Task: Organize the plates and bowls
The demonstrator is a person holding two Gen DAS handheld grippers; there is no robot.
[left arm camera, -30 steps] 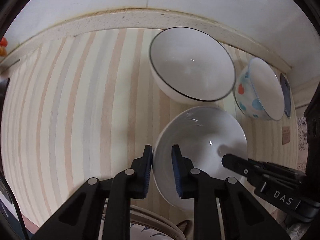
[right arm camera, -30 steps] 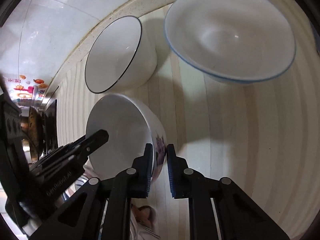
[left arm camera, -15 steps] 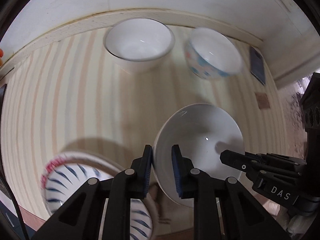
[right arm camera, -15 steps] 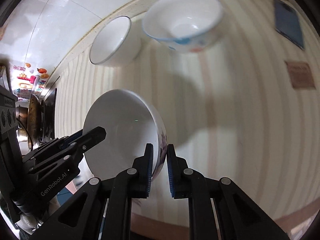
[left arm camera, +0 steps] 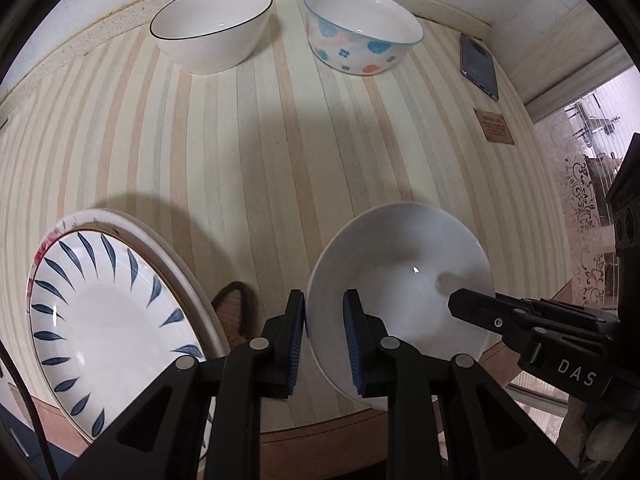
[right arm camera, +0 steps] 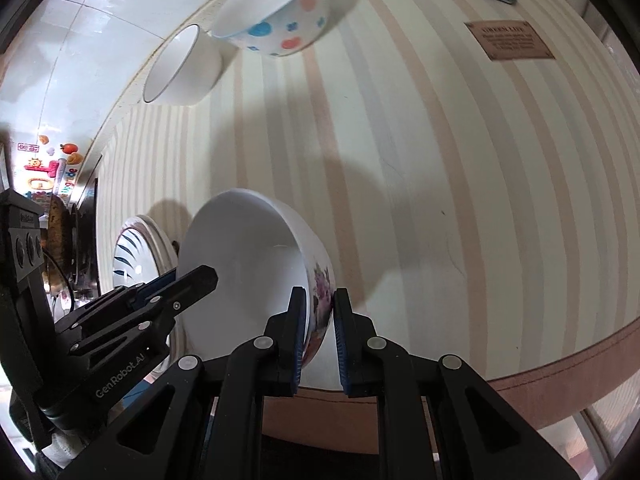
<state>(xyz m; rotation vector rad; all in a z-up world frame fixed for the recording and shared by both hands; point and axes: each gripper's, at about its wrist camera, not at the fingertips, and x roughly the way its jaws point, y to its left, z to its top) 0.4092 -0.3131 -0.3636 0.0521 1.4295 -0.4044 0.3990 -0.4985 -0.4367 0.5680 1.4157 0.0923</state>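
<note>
A white bowl (left arm camera: 400, 276) with a purple flower print on its outer wall (right arm camera: 322, 280) hangs tilted above the front of the striped table (left arm camera: 280, 152). My left gripper (left arm camera: 324, 308) is shut on its left rim. My right gripper (right arm camera: 320, 308) is shut on the opposite rim, and its fingertip (left arm camera: 472, 304) reaches into the bowl in the left wrist view. A blue-leaf plate (left arm camera: 104, 320) lies on a larger plate at the front left. At the back stand a black-rimmed white bowl (left arm camera: 212, 28) and a dotted bowl (left arm camera: 362, 40).
A phone (left arm camera: 478, 66) lies at the back right, near a brown label (left arm camera: 494, 126) on the tablecloth. The table's front edge (right arm camera: 560, 352) runs just below the held bowl. A tiled wall rises behind the two back bowls.
Both grippers have drawn back toward the table's front edge with the white bowl between them. The two back bowls now look farther away, and the plates have come into view at the left.
</note>
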